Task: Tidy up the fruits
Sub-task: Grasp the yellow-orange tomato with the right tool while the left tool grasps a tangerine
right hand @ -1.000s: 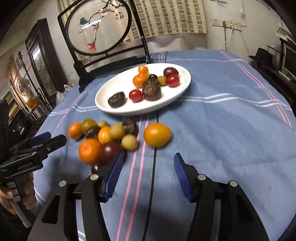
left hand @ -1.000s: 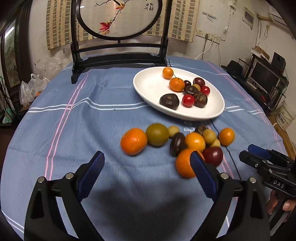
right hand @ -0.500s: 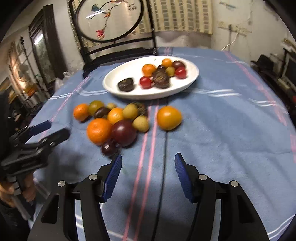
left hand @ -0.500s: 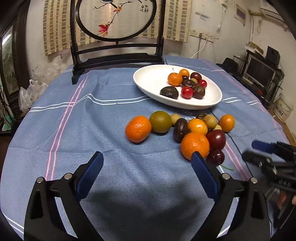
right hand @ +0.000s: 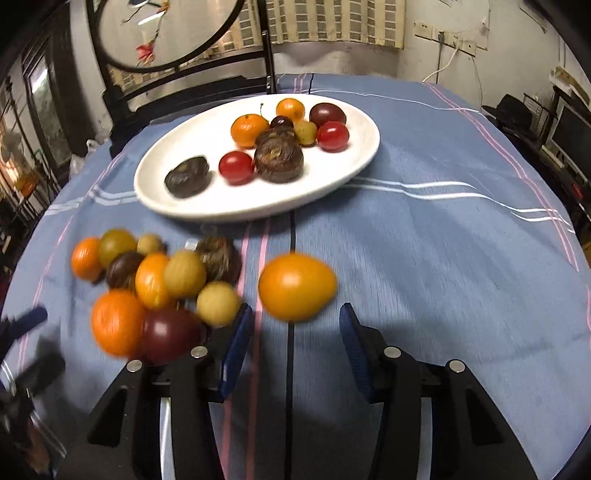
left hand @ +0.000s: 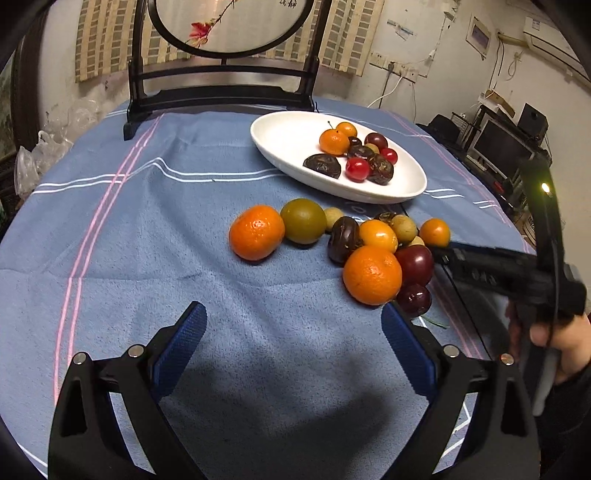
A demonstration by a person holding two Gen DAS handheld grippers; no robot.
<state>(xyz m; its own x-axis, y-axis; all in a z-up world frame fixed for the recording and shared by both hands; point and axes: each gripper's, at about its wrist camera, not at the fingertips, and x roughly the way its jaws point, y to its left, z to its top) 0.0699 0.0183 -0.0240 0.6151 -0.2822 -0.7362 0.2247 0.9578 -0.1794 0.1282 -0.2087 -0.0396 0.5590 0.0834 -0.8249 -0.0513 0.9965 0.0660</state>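
Where fruits point(right hand: 279, 157) cluster: white plate point(right hand: 177, 206).

White plate point(left hand: 280, 140), blue striped tablecloth point(left hand: 147, 229)

Lived-in home room, dim light. Round desk point(left hand: 110, 258) under a blue striped cloth point(right hand: 443, 240); white oval plate point(left hand: 288, 140) of fruit on it. Behind the desk, a dark wooden stand holding a round painted screen point(left hand: 229, 22) with a flowering branch. Woven checked curtain point(left hand: 107, 40) across the back wall. Scuffed plaster wall with sockets point(left hand: 391, 66) and trailing white cables. Right side: monitor point(left hand: 506, 147) and speaker point(left hand: 532, 118) on a cluttered stand. Left side: plastic bags point(left hand: 40, 147) heaped by dark furniture.
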